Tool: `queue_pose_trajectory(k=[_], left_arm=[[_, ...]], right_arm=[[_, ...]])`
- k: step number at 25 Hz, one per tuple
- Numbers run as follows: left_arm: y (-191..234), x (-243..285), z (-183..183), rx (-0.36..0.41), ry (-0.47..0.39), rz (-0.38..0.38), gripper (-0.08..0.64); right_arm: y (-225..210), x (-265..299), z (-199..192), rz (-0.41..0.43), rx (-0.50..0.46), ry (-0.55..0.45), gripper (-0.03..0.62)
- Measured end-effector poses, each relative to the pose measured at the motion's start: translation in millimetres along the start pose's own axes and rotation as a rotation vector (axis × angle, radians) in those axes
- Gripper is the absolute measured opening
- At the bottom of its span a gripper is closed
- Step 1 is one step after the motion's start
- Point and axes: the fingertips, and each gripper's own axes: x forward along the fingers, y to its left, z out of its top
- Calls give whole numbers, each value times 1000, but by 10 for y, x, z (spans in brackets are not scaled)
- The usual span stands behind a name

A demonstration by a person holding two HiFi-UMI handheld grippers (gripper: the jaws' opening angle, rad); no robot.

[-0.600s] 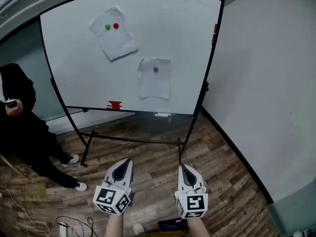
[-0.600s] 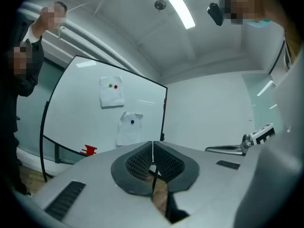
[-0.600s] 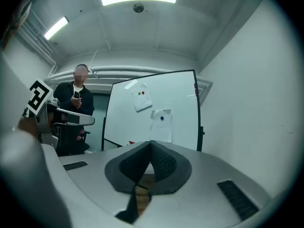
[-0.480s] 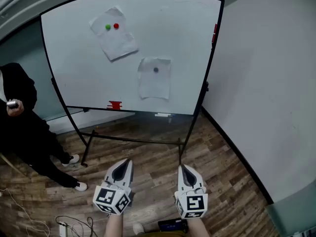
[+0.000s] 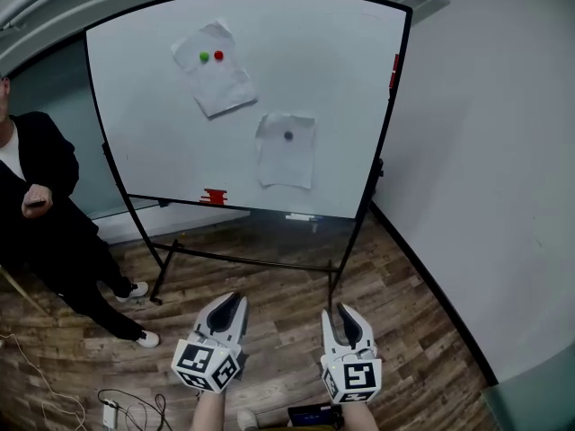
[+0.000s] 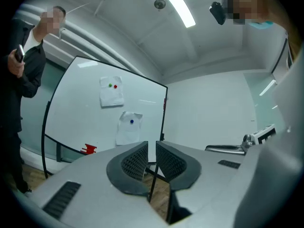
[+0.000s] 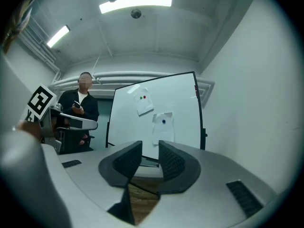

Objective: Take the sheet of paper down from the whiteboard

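Jaws on the left gripper (image 5: 235, 300) and right gripper (image 5: 345, 313) stand slightly parted, holding nothing. Well ahead of and above both, two papers hang on the whiteboard (image 5: 135, 124): the lower sheet (image 5: 287, 164) under one dark magnet (image 5: 288, 136), the upper sheet (image 5: 222, 83) under a green magnet (image 5: 204, 57) and a red magnet (image 5: 218, 55). Paper should be light, limp and easily torn; a free bottom corner, away from the magnets, looks the best place to pinch.

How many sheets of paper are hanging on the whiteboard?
2. The upper sheet, top left of the whiteboard, sits under a green magnet and a red magnet; the lower sheet, right of it, under one dark magnet.
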Motion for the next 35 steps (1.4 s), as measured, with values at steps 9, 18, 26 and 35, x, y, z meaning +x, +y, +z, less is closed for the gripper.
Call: queue_pose_trajectory(k=[9,18,26,35], left_arm=[[-276,33,44,-1,-24,29,109],[-327,87,20,9,-41,81,110],[56,768,-79,-9,-31,75,109],[1228,2304,34,-20,-24,26,109]], right_arm=[[-208,-120,126,23,-21,-49,132],[-413,-94,91,57,-28,-69,135],[-648,528,-52,49,-33,-52,135],[-912,2342,-158,6,-59,-17,137]])
